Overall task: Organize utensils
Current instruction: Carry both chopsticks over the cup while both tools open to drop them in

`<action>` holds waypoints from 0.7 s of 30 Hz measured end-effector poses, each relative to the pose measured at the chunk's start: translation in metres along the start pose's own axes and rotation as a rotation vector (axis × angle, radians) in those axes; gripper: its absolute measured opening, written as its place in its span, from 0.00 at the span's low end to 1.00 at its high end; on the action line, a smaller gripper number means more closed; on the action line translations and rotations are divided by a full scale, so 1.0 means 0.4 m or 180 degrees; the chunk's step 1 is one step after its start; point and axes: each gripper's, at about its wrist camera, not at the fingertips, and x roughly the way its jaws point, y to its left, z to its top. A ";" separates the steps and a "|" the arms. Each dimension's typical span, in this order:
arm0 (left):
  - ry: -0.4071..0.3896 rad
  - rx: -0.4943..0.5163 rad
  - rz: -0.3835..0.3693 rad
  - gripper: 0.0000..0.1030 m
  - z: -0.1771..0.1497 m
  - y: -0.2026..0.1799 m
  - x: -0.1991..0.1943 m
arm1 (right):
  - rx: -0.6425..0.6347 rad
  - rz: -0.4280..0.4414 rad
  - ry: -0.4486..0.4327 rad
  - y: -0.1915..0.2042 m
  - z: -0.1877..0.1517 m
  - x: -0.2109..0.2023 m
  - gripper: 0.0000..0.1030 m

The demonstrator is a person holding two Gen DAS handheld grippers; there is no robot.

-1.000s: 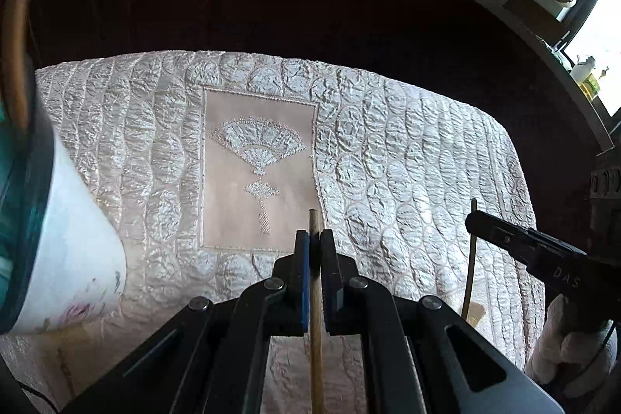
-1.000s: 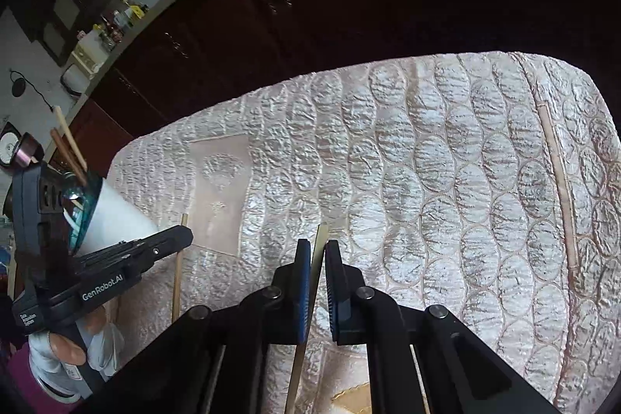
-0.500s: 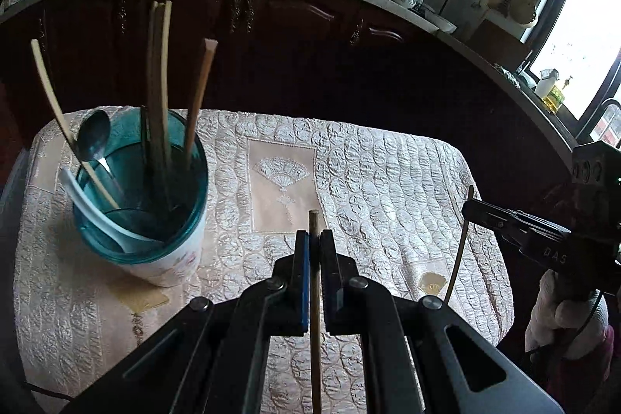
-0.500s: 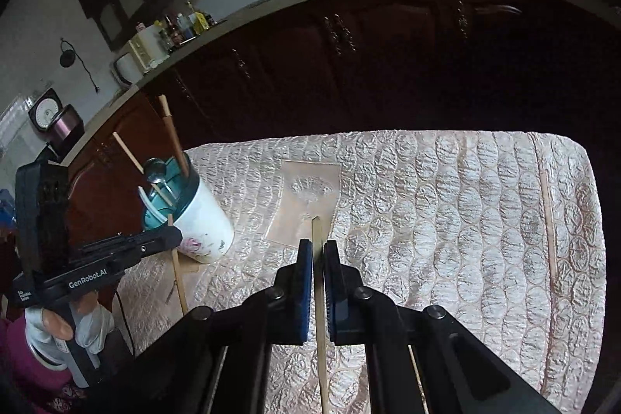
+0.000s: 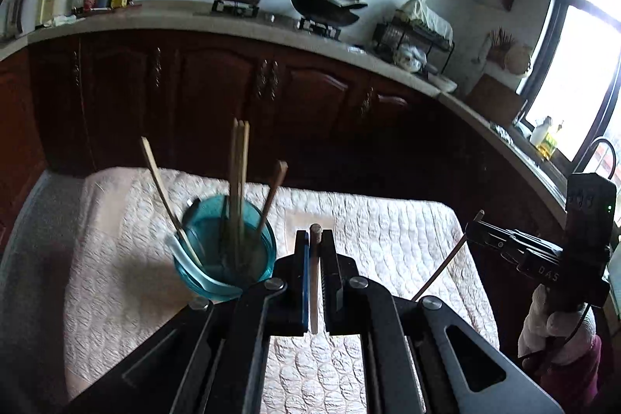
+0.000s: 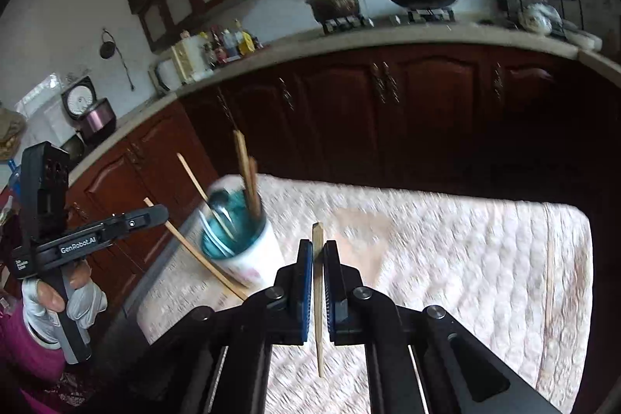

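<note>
In the left wrist view my left gripper (image 5: 314, 237) is shut on a pale wooden chopstick (image 5: 313, 290), held above the table just right of the cup. The white cup with a teal inside (image 5: 223, 258) stands on the quilted cloth and holds several chopsticks and spoons. In the right wrist view my right gripper (image 6: 318, 245) is shut on a second chopstick (image 6: 319, 305), with the cup (image 6: 248, 255) ahead to its left. Each gripper shows in the other's view: the right gripper (image 5: 475, 229) with its chopstick (image 5: 442, 266), the left gripper (image 6: 157, 214) with its chopstick (image 6: 194, 253).
A further chopstick (image 6: 549, 278) lies on the cream quilted tablecloth (image 6: 465, 258) near its right edge. Dark wooden cabinets (image 5: 310, 103) and a counter with pots stand behind the table. A gloved hand (image 6: 58, 301) holds the left gripper's handle.
Both grippers have risen and drawn back from the cloth, each still shut on its chopstick. The cup has come into full view ahead of the left gripper.
</note>
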 end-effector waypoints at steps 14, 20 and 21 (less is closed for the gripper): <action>-0.0460 0.0096 0.0365 0.05 0.181 0.077 -0.125 | -0.0288 0.0328 -0.0392 0.188 0.212 0.029 0.07; -0.0541 0.0169 0.0679 0.05 0.225 0.114 -0.091 | -0.0314 0.0325 -0.0394 0.246 0.269 0.115 0.07; -0.0532 0.0177 0.0711 0.05 0.225 0.118 -0.081 | -0.0303 0.0332 -0.0373 0.249 0.272 0.134 0.07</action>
